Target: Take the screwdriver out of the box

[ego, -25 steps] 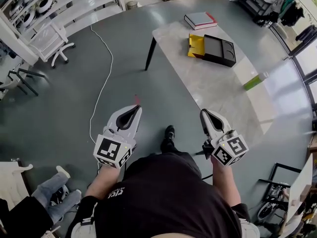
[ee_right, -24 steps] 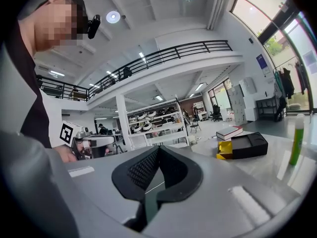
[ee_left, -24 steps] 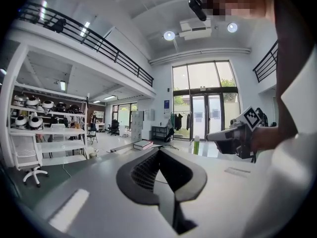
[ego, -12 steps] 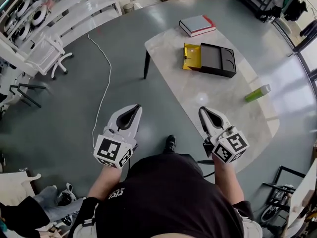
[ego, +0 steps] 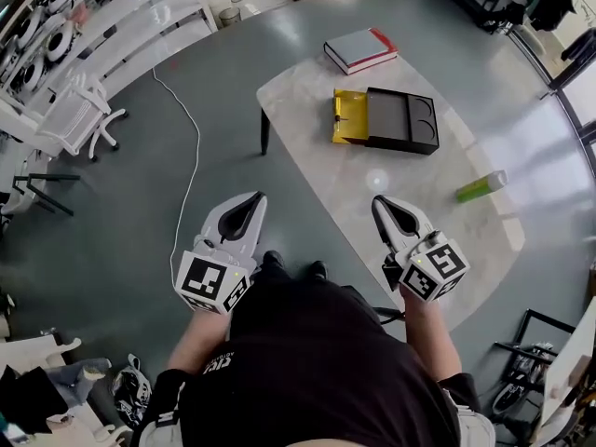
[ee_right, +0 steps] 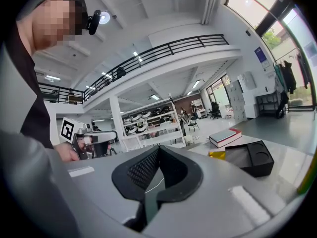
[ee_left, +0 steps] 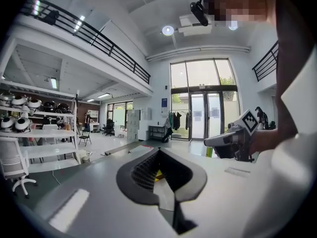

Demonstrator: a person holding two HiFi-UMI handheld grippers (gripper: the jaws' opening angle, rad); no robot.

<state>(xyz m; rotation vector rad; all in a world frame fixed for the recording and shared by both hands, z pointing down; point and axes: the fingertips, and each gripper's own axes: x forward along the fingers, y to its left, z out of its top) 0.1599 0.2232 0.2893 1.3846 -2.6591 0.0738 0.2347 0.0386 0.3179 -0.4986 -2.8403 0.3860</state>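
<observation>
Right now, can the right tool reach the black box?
Probably not yet: the right tool, shut, hangs at the near side of the table, the black box far across it. Bare tabletop lies between.

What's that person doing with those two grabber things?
A person stands at the near end of a table, holding a left gripper and a right gripper out in front. Both are shut and hold nothing. Farther along the table sits an open black box with a yellow part at its side, plus a book and a green bottle. Neither gripper has reached the box yet, and I can't make out the screwdriver from here.
</observation>
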